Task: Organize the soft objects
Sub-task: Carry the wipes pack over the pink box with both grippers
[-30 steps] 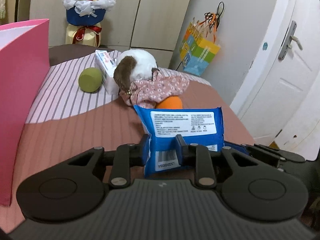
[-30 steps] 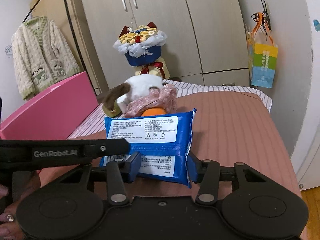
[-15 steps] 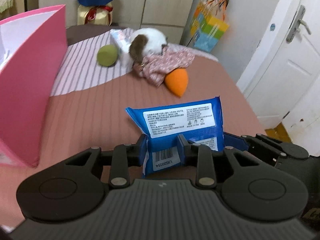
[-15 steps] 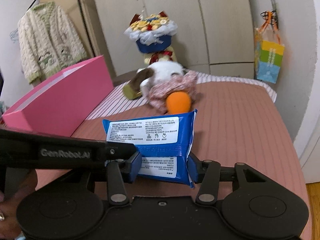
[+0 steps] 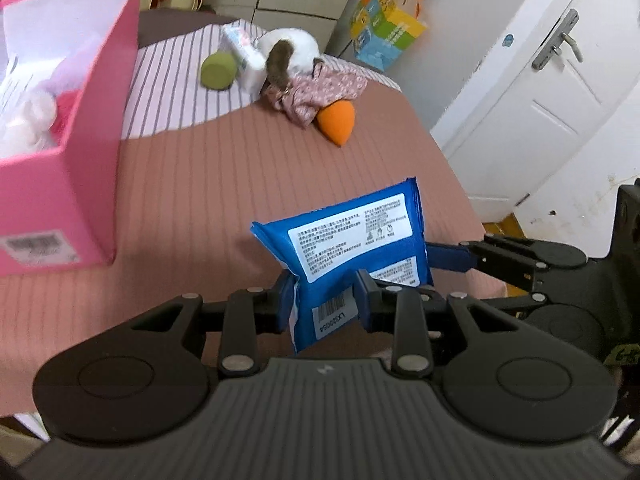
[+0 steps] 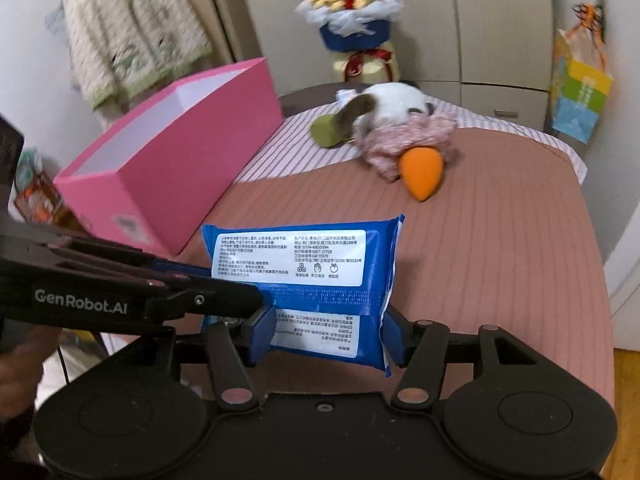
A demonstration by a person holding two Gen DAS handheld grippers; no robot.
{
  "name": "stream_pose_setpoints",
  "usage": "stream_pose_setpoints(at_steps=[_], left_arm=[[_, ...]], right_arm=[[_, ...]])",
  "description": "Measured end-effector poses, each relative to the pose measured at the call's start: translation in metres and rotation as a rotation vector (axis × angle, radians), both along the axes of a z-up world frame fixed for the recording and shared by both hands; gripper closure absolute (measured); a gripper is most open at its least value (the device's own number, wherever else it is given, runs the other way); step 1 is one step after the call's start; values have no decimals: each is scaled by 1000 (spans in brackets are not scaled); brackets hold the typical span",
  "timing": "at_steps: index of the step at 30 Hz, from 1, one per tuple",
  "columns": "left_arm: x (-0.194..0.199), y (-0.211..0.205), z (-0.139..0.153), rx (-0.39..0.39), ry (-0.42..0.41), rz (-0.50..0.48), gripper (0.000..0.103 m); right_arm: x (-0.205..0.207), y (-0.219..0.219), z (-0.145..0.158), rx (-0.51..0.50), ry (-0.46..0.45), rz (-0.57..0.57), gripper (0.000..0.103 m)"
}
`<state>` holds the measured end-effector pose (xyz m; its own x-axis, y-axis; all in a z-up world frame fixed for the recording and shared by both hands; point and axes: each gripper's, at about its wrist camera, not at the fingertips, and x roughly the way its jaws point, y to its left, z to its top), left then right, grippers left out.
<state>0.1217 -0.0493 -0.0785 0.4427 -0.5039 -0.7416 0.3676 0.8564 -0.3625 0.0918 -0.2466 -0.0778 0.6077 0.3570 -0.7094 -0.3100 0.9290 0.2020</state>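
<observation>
Both grippers hold one blue wet-wipes pack (image 5: 352,240) in the air above the bed. My left gripper (image 5: 324,304) is shut on its lower left end. My right gripper (image 6: 328,336) is shut on its lower edge; the pack shows in the right wrist view (image 6: 304,276). The open pink box (image 5: 60,148) stands to the left, with pale soft things inside. Farther back lie an orange sponge (image 5: 336,122), a plush toy (image 5: 288,52) in floral cloth, and a green roll (image 5: 218,72).
The bed (image 5: 192,200) has a brown striped cover and a pale striped part at the back. A white tissue pack (image 5: 240,48) lies by the plush toy. A white door (image 5: 540,92) is on the right. A bouquet (image 6: 352,12) and wardrobe stand behind.
Both grippers have lifted the blue pack up and back from the plush toy. The view now looks down on the bed, and the pink box's inside has come into sight.
</observation>
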Motion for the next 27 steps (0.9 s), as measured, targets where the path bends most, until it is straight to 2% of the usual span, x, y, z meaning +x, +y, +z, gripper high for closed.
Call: stream_pose_setpoints(at_steps=[6, 17, 27], left_arm=[[-10, 36, 8, -85, 46, -19, 73], [-44, 88, 29, -83, 76, -3, 73], [-76, 146, 64, -85, 56, 53, 73]], right_arm=[[-4, 18, 15, 1, 61, 43, 37], [-16, 66, 48, -46, 102, 193, 37], [-32, 118, 83, -50, 77, 345, 37]])
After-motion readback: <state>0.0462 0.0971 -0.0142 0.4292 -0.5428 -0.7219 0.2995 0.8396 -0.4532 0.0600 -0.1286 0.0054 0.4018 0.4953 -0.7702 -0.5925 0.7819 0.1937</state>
